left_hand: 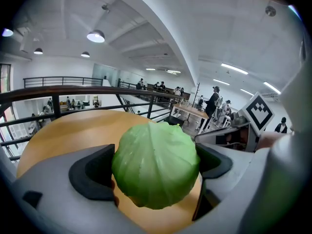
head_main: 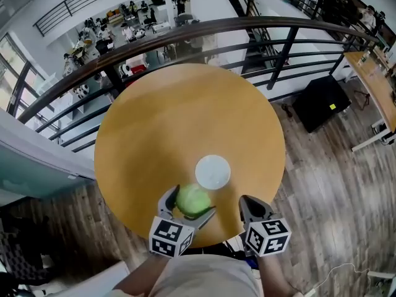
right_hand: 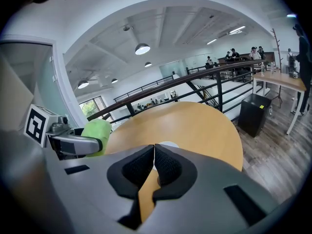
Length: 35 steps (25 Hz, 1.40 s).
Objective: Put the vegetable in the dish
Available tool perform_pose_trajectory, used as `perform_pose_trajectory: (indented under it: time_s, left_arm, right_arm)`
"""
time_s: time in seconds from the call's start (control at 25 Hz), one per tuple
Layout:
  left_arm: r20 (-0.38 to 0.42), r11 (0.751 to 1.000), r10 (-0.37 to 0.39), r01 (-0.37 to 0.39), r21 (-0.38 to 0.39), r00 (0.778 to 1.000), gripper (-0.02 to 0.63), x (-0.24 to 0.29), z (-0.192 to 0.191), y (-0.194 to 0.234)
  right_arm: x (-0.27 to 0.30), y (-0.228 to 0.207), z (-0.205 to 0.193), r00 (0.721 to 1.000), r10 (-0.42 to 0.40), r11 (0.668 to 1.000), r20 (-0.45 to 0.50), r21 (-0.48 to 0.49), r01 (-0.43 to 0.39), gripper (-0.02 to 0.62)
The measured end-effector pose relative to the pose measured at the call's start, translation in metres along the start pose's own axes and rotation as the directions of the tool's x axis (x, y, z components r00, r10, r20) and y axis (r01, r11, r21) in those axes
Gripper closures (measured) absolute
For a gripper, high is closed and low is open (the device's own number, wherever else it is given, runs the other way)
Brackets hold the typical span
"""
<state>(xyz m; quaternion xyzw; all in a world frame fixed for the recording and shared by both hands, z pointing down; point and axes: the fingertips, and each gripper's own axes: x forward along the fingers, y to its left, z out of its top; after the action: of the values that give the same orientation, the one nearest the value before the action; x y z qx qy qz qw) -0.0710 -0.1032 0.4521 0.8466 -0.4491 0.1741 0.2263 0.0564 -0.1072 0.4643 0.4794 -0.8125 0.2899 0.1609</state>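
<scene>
Left claw [head_main: 189, 206]: closed on the cabbage [left_hand: 156, 165], one jaw at each flank, the green head filling the gap between them
Right claw [right_hand: 154, 167]: jaws pressed together with nothing in them, held just to the right of the left claw over the near rim of the tabletop [head_main: 185, 116]
Cabbage: in the left claw's grip at the person's side of the tabletop; whether it hangs clear of the wood or touches it I cannot tell
Dish [head_main: 213, 172]: small, round, white and empty, just beyond the cabbage and a little to its right, not touching it
Done so far: the grasp looks secured, so I judge the pick-up part finished
Left to do: a short carry forward and slightly right, a lowering into the dish, then letting the jaws part
Path: nothing stands between cabbage and dish; the wood around the dish is bare
Near edge: both claws sit right at the rim, so a slip here would likely send the round head rolling off toward the person
Far edge: a dark railing [head_main: 204, 30] curves just behind the tabletop, with a lower storey visible past it; well apart from the dish
Sides: open wooden floor [head_main: 322, 178] to the right, a black box [head_main: 322, 101] standing well apart from the tabletop
Room for the right claw: free space to its right to stay out of the way
</scene>
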Motion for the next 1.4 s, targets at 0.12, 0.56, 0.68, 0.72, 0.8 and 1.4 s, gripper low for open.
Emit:
perform_pose_trajectory:
  time_s: [0.12, 0.56, 0.68, 0.72, 0.8, 1.4]
  left_arm:
    - [-0.022, 1.0, -0.003, 0.003, 0.009, 1.0, 0.103, 0.015, -0.001, 0.004]
    - [-0.124, 0.999, 0.001, 0.004, 0.041, 0.992, 0.103, 0.076, -0.022, 0.024]
    - [-0.153, 0.999, 0.002, 0.005, 0.048, 0.988, 0.103, 0.092, -0.032, 0.03]
    - [-0.161, 0.999, 0.003, 0.005, 0.049, 0.987, 0.103, 0.097, -0.035, 0.033]
    - [-0.177, 0.999, 0.006, 0.004, 0.053, 0.984, 0.103, 0.108, -0.042, 0.036]
    - [-0.315, 0.994, 0.027, 0.01, 0.113, 0.949, 0.103, 0.192, -0.088, 0.055]
  right_arm:
    - [0.007, -0.009, -0.001, 1.0, -0.005, 1.0, -0.004, 0.014, 0.005, 0.57]
    - [0.038, -0.033, -0.008, 1.0, -0.012, 0.999, -0.013, 0.049, 0.012, 0.571]
    - [0.047, -0.037, -0.016, 1.0, -0.009, 0.998, -0.026, 0.056, 0.011, 0.571]
    - [0.05, -0.039, -0.019, 0.999, -0.007, 0.998, -0.032, 0.055, 0.008, 0.571]
    - [0.056, -0.043, -0.024, 0.999, -0.002, 0.998, -0.041, 0.056, 0.005, 0.571]
    - [0.077, -0.081, -0.051, 0.998, -0.006, 0.992, -0.07, 0.127, 0.015, 0.571]
